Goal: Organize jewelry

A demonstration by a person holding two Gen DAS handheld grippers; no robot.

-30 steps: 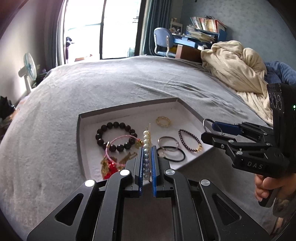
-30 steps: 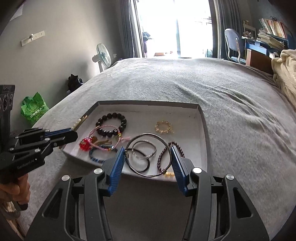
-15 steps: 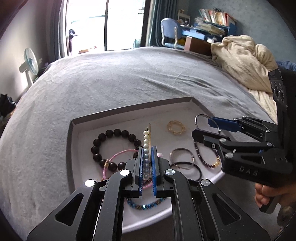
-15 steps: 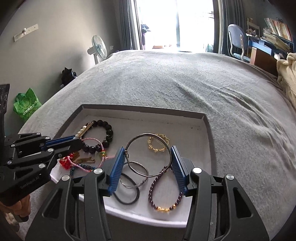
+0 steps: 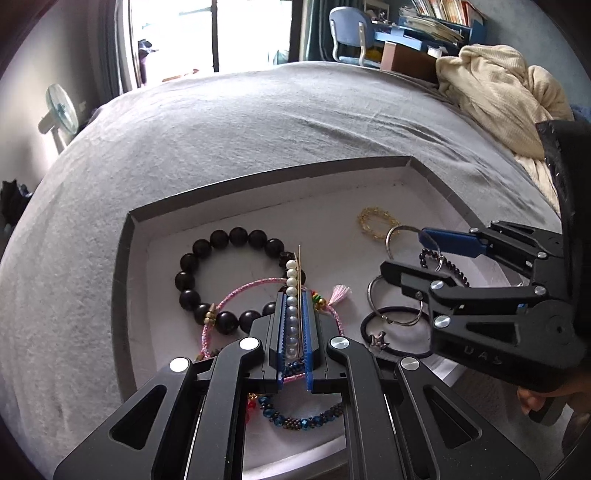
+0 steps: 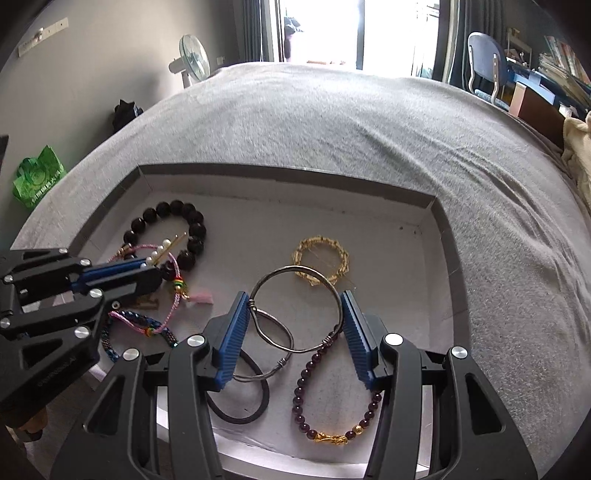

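A shallow grey tray [image 5: 125, 258] [image 6: 445, 236] lies on the bed and holds several bracelets. My left gripper [image 5: 294, 295] [image 6: 147, 267] is shut on a pearl hairpin [image 5: 291, 291] with a gold pin, held over the black bead bracelet [image 5: 207, 251] [image 6: 192, 221] and a pink cord bracelet [image 5: 236, 295]. My right gripper [image 6: 295, 295] [image 5: 406, 254] is shut on a silver bangle [image 6: 295, 275] above the tray's right half. Beneath it lie a second silver bangle [image 6: 273, 332], a black hair tie [image 6: 258, 402], a purple bead bracelet [image 6: 306, 373] and a gold chain bracelet [image 6: 321, 258].
The tray rests on a grey bedspread [image 5: 258, 122]. A cream blanket [image 5: 498, 85] is piled at the far right. A blue bead bracelet [image 5: 303, 421] lies near the tray's front edge. A fan [image 6: 192, 55], a green bag [image 6: 37, 177] and a desk chair [image 5: 347, 33] stand beyond the bed.
Both grippers have moved forward and lower over the tray, each still holding its piece. The tray now fills more of both views.
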